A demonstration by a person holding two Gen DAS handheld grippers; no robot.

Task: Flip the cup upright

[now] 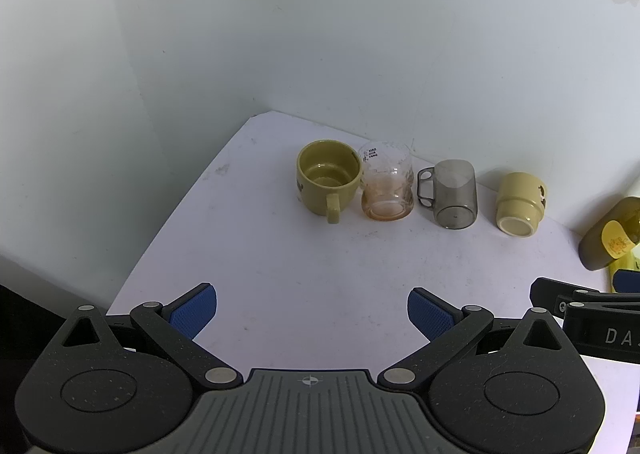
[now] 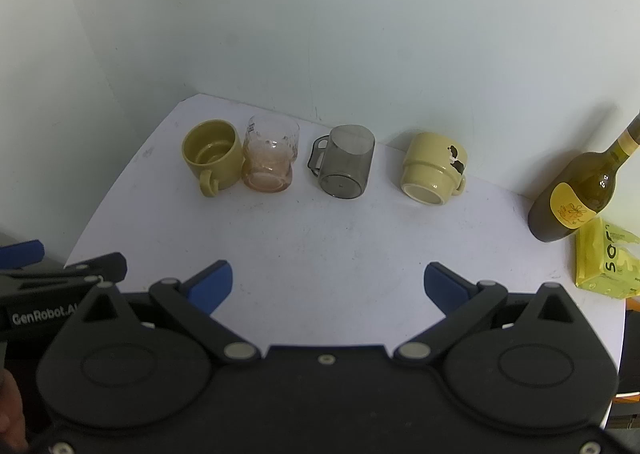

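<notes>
Several cups stand in a row at the back of the white table. An olive mug (image 1: pixel 328 179) (image 2: pixel 212 155) stands upright, mouth up. A clear pinkish glass (image 1: pixel 386 181) (image 2: pixel 271 159) touches it and stands upright. A grey see-through cup (image 1: pixel 454 193) (image 2: pixel 346 163) and a pale yellow mug (image 1: pixel 520 203) (image 2: pixel 432 169) both stand upside down, bases up. My left gripper (image 1: pixel 312 314) and right gripper (image 2: pixel 328 286) are both open and empty, well in front of the row.
A dark wine bottle with a yellow label (image 2: pixel 580 189) (image 1: pixel 608 234) stands at the right, with a yellow packet (image 2: pixel 604 262) in front of it. White walls close off the back and left. The table (image 2: pixel 320 238) curves off at the front left.
</notes>
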